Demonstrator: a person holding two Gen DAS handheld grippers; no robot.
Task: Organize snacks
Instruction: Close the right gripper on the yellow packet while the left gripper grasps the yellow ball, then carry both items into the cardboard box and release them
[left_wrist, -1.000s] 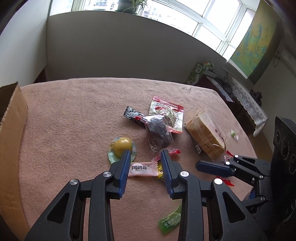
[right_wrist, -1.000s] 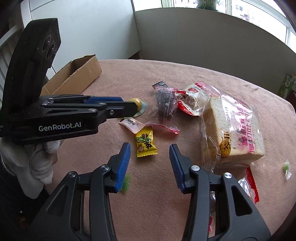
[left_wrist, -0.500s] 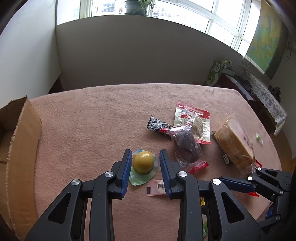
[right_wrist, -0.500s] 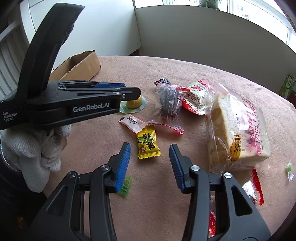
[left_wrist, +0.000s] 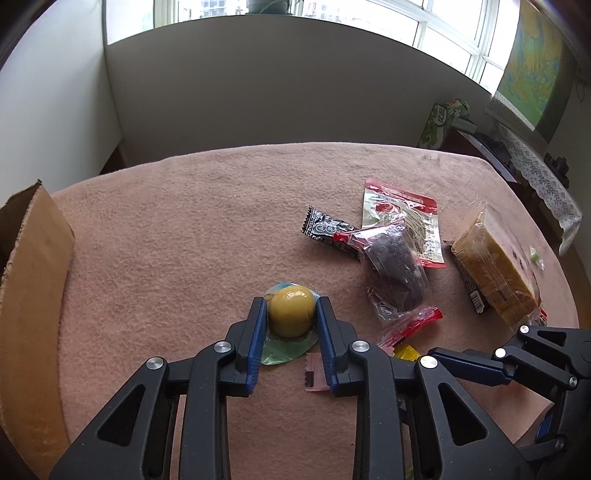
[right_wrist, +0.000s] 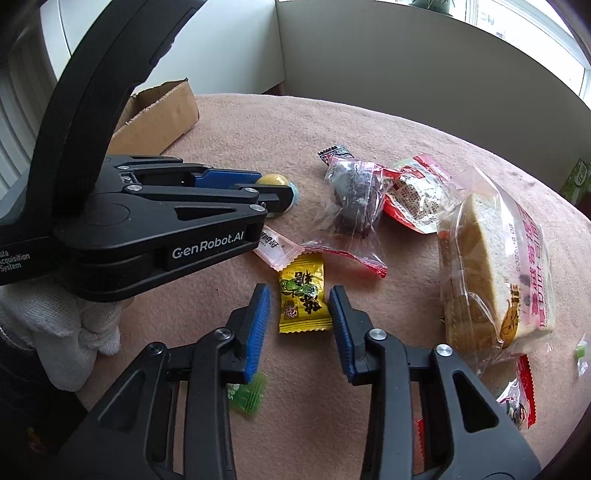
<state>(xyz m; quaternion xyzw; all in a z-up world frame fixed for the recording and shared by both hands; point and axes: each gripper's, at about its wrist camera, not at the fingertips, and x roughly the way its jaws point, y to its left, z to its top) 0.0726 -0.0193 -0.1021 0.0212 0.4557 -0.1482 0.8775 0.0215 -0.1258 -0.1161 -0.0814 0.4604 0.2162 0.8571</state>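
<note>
My left hand-held gripper (left_wrist: 291, 320) has just been closing and now has both pads against the sides of the yellow jelly cup (left_wrist: 291, 312), which sits dome-up on its foil lid on the table (left_wrist: 177, 229); I judge it gripped, though not yet lifted. My right hand-held gripper (right_wrist: 299, 306) has also just been closing, with the yellow candy (right_wrist: 303, 295) lying flat between its jaws; a gap shows on the left side and the right pad sits at the wrapper's edge, so I read it as not yet clamped. Just beyond the candy lie a pink sachet (right_wrist: 275, 246) and a clear pack of dark fruit (right_wrist: 354, 195) with a red end; a red pouch (right_wrist: 413, 199) and a small black wrapper (right_wrist: 334, 152) are behind that, and bagged bread (right_wrist: 495, 273) lies to the right. A green sweet (right_wrist: 245, 397) lies under the right gripper's left finger. The carton (left_wrist: 33, 295) stands at the table's left edge, well apart from the snacks. Step in hand, as I judge it: picking up two pieces at once. Next move calls for finishing the right grip, lifting both clear of the cloth, and carrying them left to the carton; the thin candy wrapper may slip.
</note>
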